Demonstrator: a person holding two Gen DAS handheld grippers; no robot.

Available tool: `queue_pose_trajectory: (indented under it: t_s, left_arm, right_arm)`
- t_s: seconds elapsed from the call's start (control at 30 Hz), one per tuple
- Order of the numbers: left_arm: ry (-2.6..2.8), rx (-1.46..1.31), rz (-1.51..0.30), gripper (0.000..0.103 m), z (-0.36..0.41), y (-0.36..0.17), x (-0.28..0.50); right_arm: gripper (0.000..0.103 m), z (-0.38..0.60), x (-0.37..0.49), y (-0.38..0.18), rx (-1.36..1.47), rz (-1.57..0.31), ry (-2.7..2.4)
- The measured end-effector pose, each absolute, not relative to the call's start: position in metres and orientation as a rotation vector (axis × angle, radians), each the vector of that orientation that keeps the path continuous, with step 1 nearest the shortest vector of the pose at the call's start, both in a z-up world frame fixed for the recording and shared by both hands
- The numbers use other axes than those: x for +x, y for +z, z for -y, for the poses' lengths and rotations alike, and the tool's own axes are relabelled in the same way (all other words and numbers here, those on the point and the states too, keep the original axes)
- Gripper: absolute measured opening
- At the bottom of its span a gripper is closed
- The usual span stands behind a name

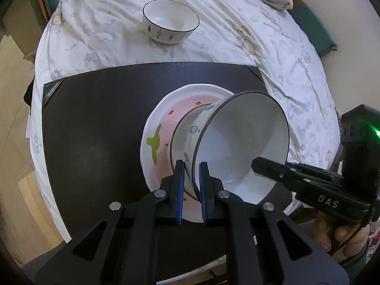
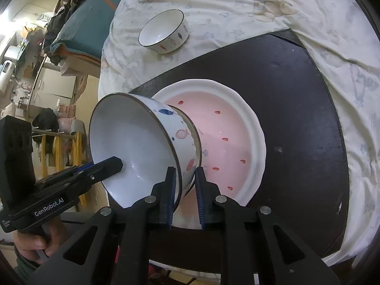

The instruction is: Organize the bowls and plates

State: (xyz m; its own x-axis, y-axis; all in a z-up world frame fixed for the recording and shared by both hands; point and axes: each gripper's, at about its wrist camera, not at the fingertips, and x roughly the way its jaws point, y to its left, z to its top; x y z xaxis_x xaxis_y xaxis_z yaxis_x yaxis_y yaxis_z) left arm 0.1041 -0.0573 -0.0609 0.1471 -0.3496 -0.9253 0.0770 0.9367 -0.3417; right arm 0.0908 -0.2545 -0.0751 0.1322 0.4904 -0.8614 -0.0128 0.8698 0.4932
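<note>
Left gripper (image 1: 192,166): jaws narrow, pinching the near rim of the top bowl (image 1: 242,147).
Right gripper (image 2: 184,173): jaws narrow, astride that bowl's rim on the other side; whether the pads press I cannot tell.
Top bowl: nested in a second bowl (image 1: 182,133), tilted.
Plate (image 2: 237,133): pink, under both bowls, on the dark mat (image 1: 95,123).
Third bowl (image 1: 170,21): upright on the cloth (image 1: 261,47), well apart, beyond the mat.

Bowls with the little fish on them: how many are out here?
3. Two are nested on the pink plate: an upper bowl inside a lower bowl. A third bowl sits alone on the white cloth.
</note>
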Motion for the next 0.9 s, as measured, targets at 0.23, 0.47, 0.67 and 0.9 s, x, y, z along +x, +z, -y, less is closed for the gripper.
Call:
queue_pose_trajectory:
  t_s: [0.23, 0.47, 0.67, 0.9]
  left_arm:
    - [-0.309, -0.237, -1.409, 0.012, 0.056, -0.066, 0.103]
    - [-0.299, -0.242, -1.405, 0.014, 0.053, -0.066, 0.103]
    - [-0.271, -0.260, -1.373, 0.014, 0.046, -0.061, 0.104]
    - [-0.292, -0.303, -1.360, 0.013, 0.043, -0.056, 0.110]
  right_arm:
    - [0.019, 0.252, 0.094, -0.075, 0.408, -1.396, 0.372]
    - [0.019, 0.250, 0.093, -0.074, 0.369, -1.393, 0.359]
    - [0.019, 0.250, 0.094, -0.077, 0.364, -1.407, 0.355]
    - [0.019, 0.260, 0.097, -0.075, 0.416, -1.388, 0.347]
